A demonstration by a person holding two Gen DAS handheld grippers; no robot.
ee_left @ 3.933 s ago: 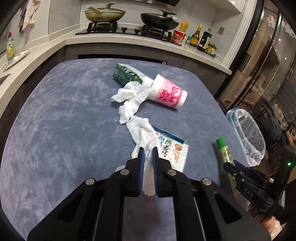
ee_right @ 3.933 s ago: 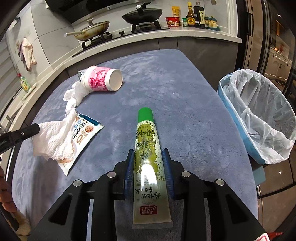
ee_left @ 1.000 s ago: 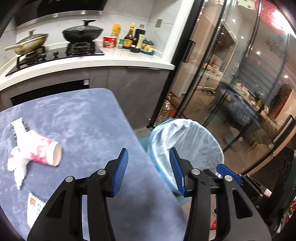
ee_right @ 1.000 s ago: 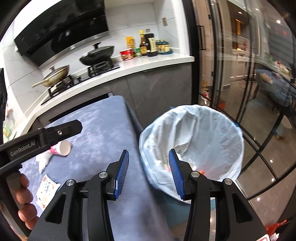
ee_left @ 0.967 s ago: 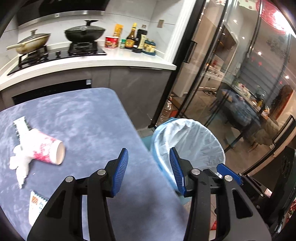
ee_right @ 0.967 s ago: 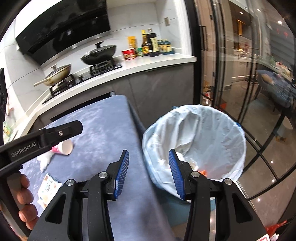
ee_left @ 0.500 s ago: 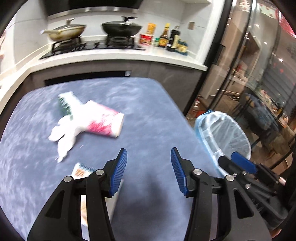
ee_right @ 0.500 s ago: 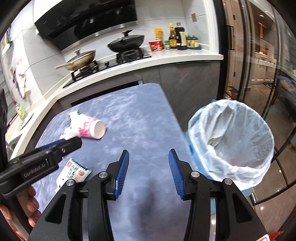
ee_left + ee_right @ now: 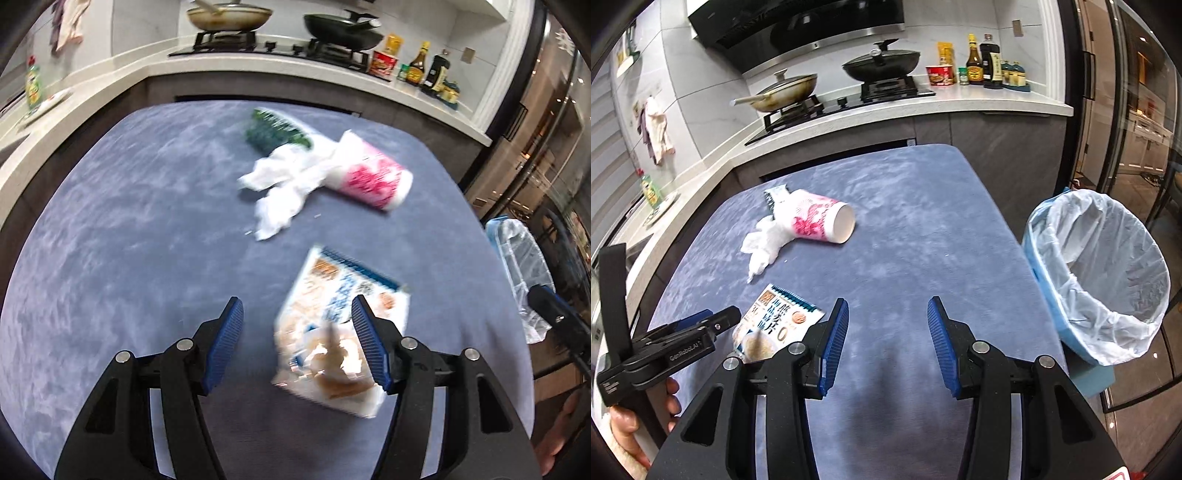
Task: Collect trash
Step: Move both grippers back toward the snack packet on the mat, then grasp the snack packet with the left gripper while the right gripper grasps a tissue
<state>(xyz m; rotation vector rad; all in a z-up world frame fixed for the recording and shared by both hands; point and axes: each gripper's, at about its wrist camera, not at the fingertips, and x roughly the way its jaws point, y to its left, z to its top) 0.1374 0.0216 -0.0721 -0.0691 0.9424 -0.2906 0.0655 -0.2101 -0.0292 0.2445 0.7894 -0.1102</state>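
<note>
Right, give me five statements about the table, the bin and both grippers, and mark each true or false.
1. The pink paper cup lies on its side on the blue table. True.
2. The left gripper is shut on the snack packet. False: its jaws are wide open, the packet lying flat below them.
3. The bin stands off the table's right edge, lined with a pale bag. True.
4. The right gripper holds a green tube. False: it is open and empty.
5. The crumpled tissue lies apart from the cup. False: it touches the cup's closed end.
</note>
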